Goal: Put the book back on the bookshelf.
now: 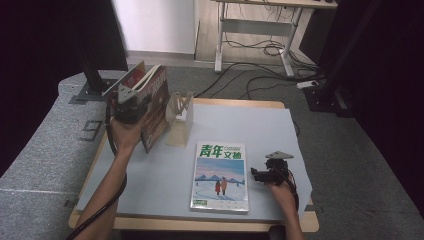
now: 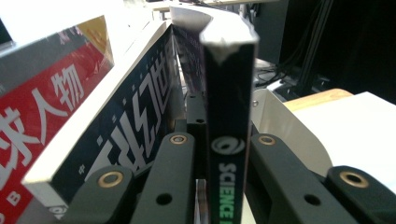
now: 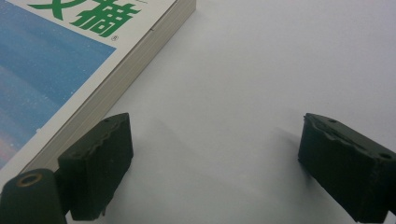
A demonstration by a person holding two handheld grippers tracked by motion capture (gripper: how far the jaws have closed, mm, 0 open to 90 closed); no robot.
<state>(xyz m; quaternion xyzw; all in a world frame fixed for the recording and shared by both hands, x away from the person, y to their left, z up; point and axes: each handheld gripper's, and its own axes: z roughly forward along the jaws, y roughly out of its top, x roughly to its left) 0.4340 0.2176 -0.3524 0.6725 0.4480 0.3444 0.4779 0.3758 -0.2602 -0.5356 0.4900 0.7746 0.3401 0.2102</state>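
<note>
My left gripper (image 1: 134, 102) is raised at the table's back left, shut on the dark spine of a magazine (image 2: 229, 140) marked SCIENCE, which stands upright between the jaws. Two more magazines lean just to its left: one with white characters on a dark spine (image 2: 123, 123) and a red one (image 2: 42, 116). From above, the held bundle (image 1: 156, 105) stands beside a white book stand (image 1: 181, 117). A book with green characters and a blue snowy cover (image 1: 220, 176) lies flat at front centre. My right gripper (image 1: 261, 175) rests open just right of that book; its pads (image 3: 98, 163) have nothing between them.
The table carries a pale grey sheet (image 1: 250, 130) with a wooden edge showing at the front and back. Beyond it are a desk frame (image 1: 260, 30) and cables on the floor. Dark curtains stand on both sides.
</note>
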